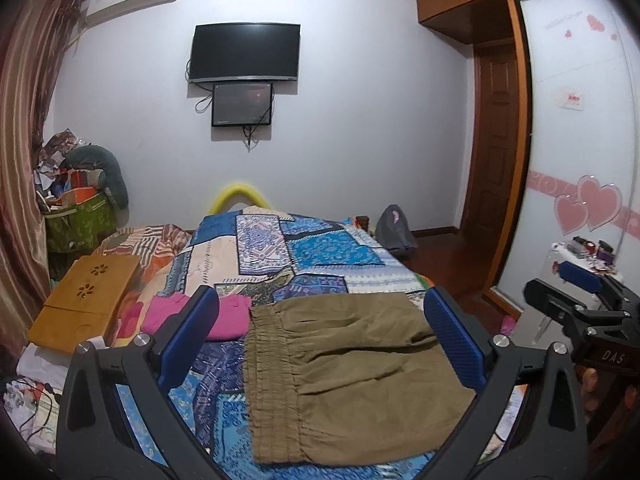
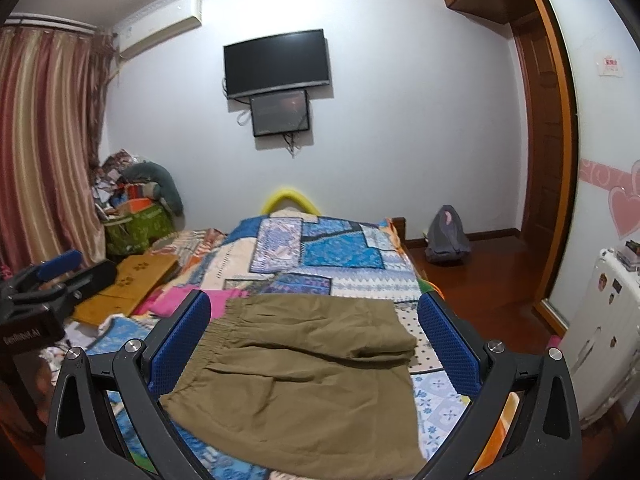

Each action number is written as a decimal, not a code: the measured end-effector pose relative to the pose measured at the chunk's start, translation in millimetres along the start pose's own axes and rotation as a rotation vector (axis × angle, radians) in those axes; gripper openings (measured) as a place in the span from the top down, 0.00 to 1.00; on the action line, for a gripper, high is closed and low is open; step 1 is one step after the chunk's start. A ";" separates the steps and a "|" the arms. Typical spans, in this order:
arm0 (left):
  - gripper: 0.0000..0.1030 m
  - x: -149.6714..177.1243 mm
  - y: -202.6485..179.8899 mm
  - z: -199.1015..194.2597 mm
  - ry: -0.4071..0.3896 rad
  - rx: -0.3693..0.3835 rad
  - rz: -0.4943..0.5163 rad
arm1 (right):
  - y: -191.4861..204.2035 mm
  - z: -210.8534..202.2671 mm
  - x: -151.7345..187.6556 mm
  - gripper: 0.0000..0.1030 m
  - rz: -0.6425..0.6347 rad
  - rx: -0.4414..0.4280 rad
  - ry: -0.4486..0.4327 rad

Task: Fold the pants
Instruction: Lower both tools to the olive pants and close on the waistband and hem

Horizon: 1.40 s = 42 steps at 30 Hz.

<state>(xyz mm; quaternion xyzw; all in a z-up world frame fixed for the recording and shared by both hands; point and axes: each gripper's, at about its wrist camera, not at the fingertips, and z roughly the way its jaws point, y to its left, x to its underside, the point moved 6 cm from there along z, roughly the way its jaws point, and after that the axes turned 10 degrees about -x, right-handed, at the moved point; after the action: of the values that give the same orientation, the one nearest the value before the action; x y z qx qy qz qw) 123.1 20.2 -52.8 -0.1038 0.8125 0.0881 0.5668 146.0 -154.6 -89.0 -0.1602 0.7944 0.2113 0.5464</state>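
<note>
Olive-brown pants (image 1: pixel 352 376) lie folded into a compact rectangle on the patchwork bed cover, elastic waistband to the left. They also show in the right wrist view (image 2: pixel 304 376). My left gripper (image 1: pixel 320 344) hovers above them, open wide and empty, blue pads either side. My right gripper (image 2: pixel 316 340) is also open and empty above the pants. Its body appears at the right edge of the left wrist view (image 1: pixel 580 304). The left gripper's body shows at the left of the right wrist view (image 2: pixel 48 284).
A folded pink garment (image 1: pixel 208 316) lies left of the pants. A wooden lap tray (image 1: pixel 84 300) sits on the bed's left side. The bed cover (image 1: pixel 304 248) stretches ahead. A grey backpack (image 1: pixel 394 232) stands on the floor; a white cabinet (image 2: pixel 600 328) is at right.
</note>
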 end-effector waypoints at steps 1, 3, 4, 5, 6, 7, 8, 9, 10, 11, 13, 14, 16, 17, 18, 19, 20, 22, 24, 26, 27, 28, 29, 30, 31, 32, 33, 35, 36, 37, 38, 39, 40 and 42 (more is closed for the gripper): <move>0.00 -0.3 0.8 8.3 0.001 -0.010 0.007 | -5.2 4.7 0.3 0.00 0.002 0.007 0.008; 0.00 -0.3 2.8 23.3 0.003 -0.035 0.022 | -15.5 14.2 0.4 0.00 0.005 0.016 0.022; 0.00 0.4 3.4 35.4 0.018 -0.039 0.037 | -20.6 19.8 -0.5 0.00 0.003 0.024 0.032; 0.00 1.2 3.8 44.5 0.034 -0.033 0.046 | -28.2 28.3 -1.8 0.00 -0.005 0.033 0.043; 0.00 2.7 4.4 56.7 0.057 -0.023 0.053 | -33.7 35.0 -2.3 0.00 -0.012 0.043 0.054; 0.00 3.7 5.4 67.4 0.076 -0.018 0.054 | -37.3 38.8 -2.9 0.00 -0.017 0.052 0.065; 0.00 4.9 7.0 77.0 0.089 -0.017 0.054 | -40.3 42.1 -2.4 0.00 -0.024 0.058 0.072; 0.00 5.9 8.5 86.5 0.100 -0.017 0.056 | -45.5 48.2 -2.9 0.00 -0.032 0.062 0.080; 0.00 7.6 11.2 100.9 0.121 -0.025 0.064 | -51.4 54.4 -3.1 0.00 -0.035 0.073 0.089; 0.00 8.1 12.8 111.4 0.135 -0.033 0.070 | -55.1 58.1 -2.6 0.00 -0.034 0.074 0.098; 0.00 10.3 17.9 136.7 0.167 -0.050 0.073 | -63.5 68.7 -1.4 0.00 -0.039 0.076 0.120; 0.00 10.8 21.4 146.7 0.175 -0.050 0.067 | -68.6 75.0 -1.0 0.00 -0.044 0.079 0.133; 0.00 12.3 31.8 171.2 0.210 -0.047 0.037 | -77.9 88.6 0.7 0.00 -0.058 0.092 0.157; 0.00 13.6 35.8 181.0 0.229 -0.042 0.021 | -83.4 95.9 1.3 0.00 -0.062 0.097 0.172; 0.00 15.3 40.3 191.0 0.249 -0.036 0.006 | -87.2 102.5 2.9 0.00 -0.067 0.097 0.186; 0.00 17.8 46.9 205.5 0.281 -0.046 -0.008 | -91.4 109.9 5.0 0.00 -0.072 0.096 0.201; 0.00 20.0 50.3 216.1 0.299 -0.065 -0.006 | -96.0 116.3 5.0 0.00 -0.075 0.098 0.211; 0.00 25.3 54.6 240.3 0.321 -0.116 0.032 | -106.8 131.1 9.0 0.00 -0.076 0.101 0.238; 0.00 31.7 57.4 258.6 0.333 -0.142 0.055 | -117.4 145.9 12.6 0.00 -0.067 0.091 0.266; 0.00 42.3 59.9 283.1 0.360 -0.131 0.061 | -127.0 162.0 17.1 0.00 -0.051 0.076 0.295; 0.00 47.8 60.3 292.9 0.377 -0.119 0.056 | -132.0 172.2 20.1 0.00 -0.042 0.068 0.311; 0.00 53.6 60.9 302.4 0.394 -0.103 0.051 | -137.2 182.4 23.7 0.00 -0.031 0.059 0.330; 0.00 58.3 61.3 311.1 0.408 -0.094 0.048 | -141.7 191.2 26.0 0.00 -0.023 0.052 0.344; 0.00 63.5 61.3 320.2 0.423 -0.089 0.047 | -147.0 199.7 29.9 0.00 -0.016 0.044 0.362; 0.00 69.3 62.6 329.7 0.440 -0.087 0.044 | -151.4 207.4 33.0 0.00 -0.014 0.039 0.379; 0.00 75.9 65.0 341.4 0.458 -0.087 0.038 | -155.1 216.5 35.0 0.00 -0.012 0.032 0.393; 0.00 79.3 65.4 347.0 0.464 -0.087 0.033 | -158.4 224.7 38.4 0.00 -0.013 0.019 0.411; 0.00 88.1 67.2 361.4 0.483 -0.071 0.019 | -164.3 237.8 42.9 0.02 -0.018 0.005 0.435; 0.00 91.9 67.0 367.3 0.496 -0.063 0.015 | -165.9 245.4 45.8 0.03 -0.018 -0.005 0.452; 0.00 97.4 66.6 374.6 0.524 -0.054 0.019 | -167.7 252.4 48.7 0.04 -0.021 -0.010 0.468; 0.02 100.4 66.2 379.3 0.539 -0.045 0.020 | -169.6 258.1 50.9 0.06 -0.026 -0.009 0.481; 0.06 103.5 65.8 384.1 0.552 -0.037 0.019 | -172.2 265.5 54.2 0.09 -0.031 -0.014 0.502; 0.08 108.8 65.2 390.4 0.574 -0.038 0.029 | -174.4 272.5 58.0 0.13 -0.035 -0.021 0.522; 0.18 116.9 65.1 397.0 0.609 -0.033 0.036 | -176.5 282.4 63.6 0.16 -0.035 -0.029 0.548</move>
<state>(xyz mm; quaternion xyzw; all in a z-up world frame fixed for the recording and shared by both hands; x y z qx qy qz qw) 424.7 178.4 -296.7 -0.1203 0.9453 0.0761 0.2936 435.4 -163.5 -265.4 -0.2330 0.9066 0.1618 0.3124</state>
